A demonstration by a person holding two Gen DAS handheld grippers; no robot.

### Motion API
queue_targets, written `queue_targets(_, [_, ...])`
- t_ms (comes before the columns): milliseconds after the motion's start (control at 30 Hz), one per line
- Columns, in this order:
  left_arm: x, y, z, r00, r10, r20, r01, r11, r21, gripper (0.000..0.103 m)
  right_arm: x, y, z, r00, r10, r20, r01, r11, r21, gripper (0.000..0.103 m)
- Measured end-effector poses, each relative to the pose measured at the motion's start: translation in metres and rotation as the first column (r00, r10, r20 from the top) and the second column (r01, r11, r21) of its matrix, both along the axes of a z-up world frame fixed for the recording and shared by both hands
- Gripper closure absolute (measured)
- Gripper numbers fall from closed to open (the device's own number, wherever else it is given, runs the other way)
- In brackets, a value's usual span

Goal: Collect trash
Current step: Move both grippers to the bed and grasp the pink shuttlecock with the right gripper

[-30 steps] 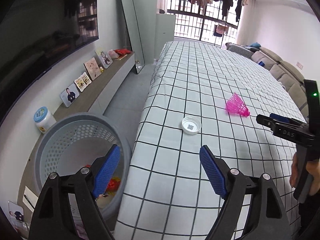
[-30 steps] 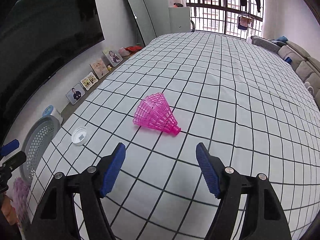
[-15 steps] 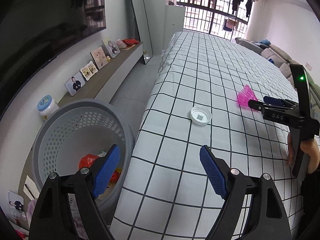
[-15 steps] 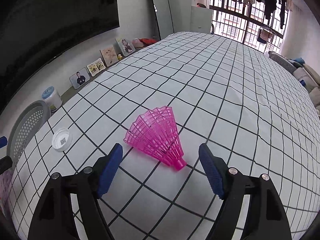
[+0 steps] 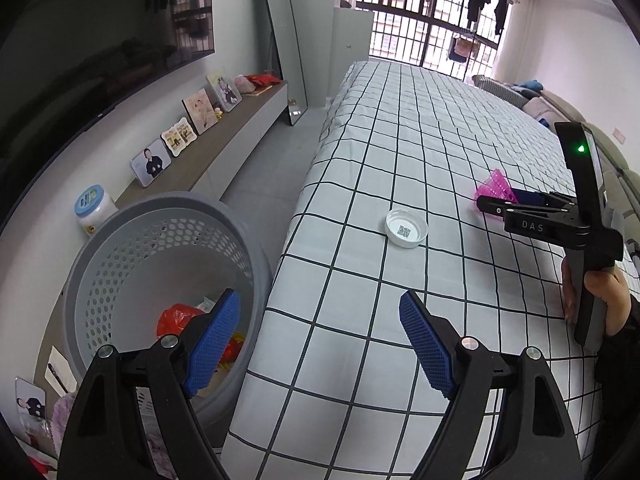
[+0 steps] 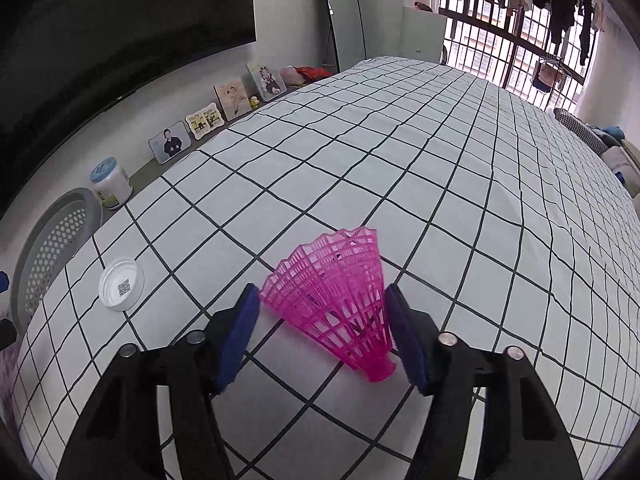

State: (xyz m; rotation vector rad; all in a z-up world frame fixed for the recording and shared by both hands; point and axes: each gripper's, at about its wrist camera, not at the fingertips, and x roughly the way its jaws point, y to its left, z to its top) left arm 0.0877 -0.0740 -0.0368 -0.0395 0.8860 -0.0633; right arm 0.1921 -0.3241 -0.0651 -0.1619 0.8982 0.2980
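Observation:
A pink plastic shuttlecock [image 6: 336,304] lies on its side on the checked bedsheet [image 6: 440,168]. My right gripper [image 6: 320,292] straddles it and its jaws are closing, the blue pads close beside the skirt with no clear squeeze. In the left wrist view the right gripper [image 5: 500,200] covers most of the shuttlecock [image 5: 494,186]. A white lid [image 5: 406,228] [image 6: 121,284] rests near the bed's left edge. My left gripper [image 5: 320,298] hangs open and empty over the bed's edge, next to the grey basket [image 5: 168,204].
The grey perforated basket [image 6: 52,240] stands on the floor beside the bed, with a red wrapper [image 5: 176,316] and other scraps inside. A low shelf [image 5: 248,120] along the wall carries photo frames and a white jar [image 5: 94,210]. A mirror leans at the far wall.
My right gripper came forward and down over the shuttlecock, which now lies between its narrowing jaws. The left gripper's view shifted slightly; its jaws stayed as wide.

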Motion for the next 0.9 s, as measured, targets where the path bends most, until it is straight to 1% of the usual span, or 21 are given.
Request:
queue_targets(33, [0.0,0.0,-0.001,1.0,-0.001,-0.002,0.001,1.0,-0.002,0.023,-0.002,0.001,0.001,1.0,-0.001,0.0,0.001,1.0,0.002,0.042])
queue_targets(67, [0.001,0.0,-0.002,1.0,-0.002,-0.004,0.002,1.0,-0.004,0.023,-0.004,0.002,0.001,1.0,-0.005,-0.002,0.005,1.0,0.01,0.044])
queue_targets(100, [0.002,0.0,-0.003,1.0,-0.001,-0.006,0.001,1.0,-0.002,0.023,-0.006,0.003,0.003,1.0,-0.02,-0.003,0.02,1.0,0.013,0.05])
queue_targets(167, [0.004,0.0,-0.004,1.0,0.0,-0.009,0.0,1.0,-0.001,0.023,-0.013,0.004,0.007,0.999,-0.047,-0.009,0.048,0.999,0.026,0.052])
queue_targets(333, [0.009,0.001,-0.005,1.0,0.0,-0.006,0.001,1.0,0.006,0.023,-0.044,0.001,0.026,0.994,-0.105,-0.003,0.105,0.99,0.097,0.053])
queue_targets(467, [0.014,-0.004,-0.004,1.0,-0.019,0.003,0.019,1.0,0.013,0.023,-0.078,0.001,0.037,0.993,-0.118,0.004,0.117,0.983,0.142,0.053])
queue_targets(600, [0.022,-0.013,-0.003,0.999,-0.05,0.013,0.05,0.998,0.023,0.023,-0.106,0.004,0.036,0.991,-0.129,-0.026,0.131,0.98,0.153,0.053])
queue_targets(733, [0.028,-0.022,0.0,0.997,-0.068,0.035,0.066,0.997,0.048,0.023,-0.128,0.007,0.03,0.989,-0.144,-0.037,0.148,0.973,0.175,0.053])
queue_targets(900, [0.039,-0.031,0.0,0.996,-0.082,0.031,0.081,0.996,0.05,0.023,-0.14,-0.001,0.022,0.981,-0.19,-0.028,0.191,0.957,0.217,0.053])
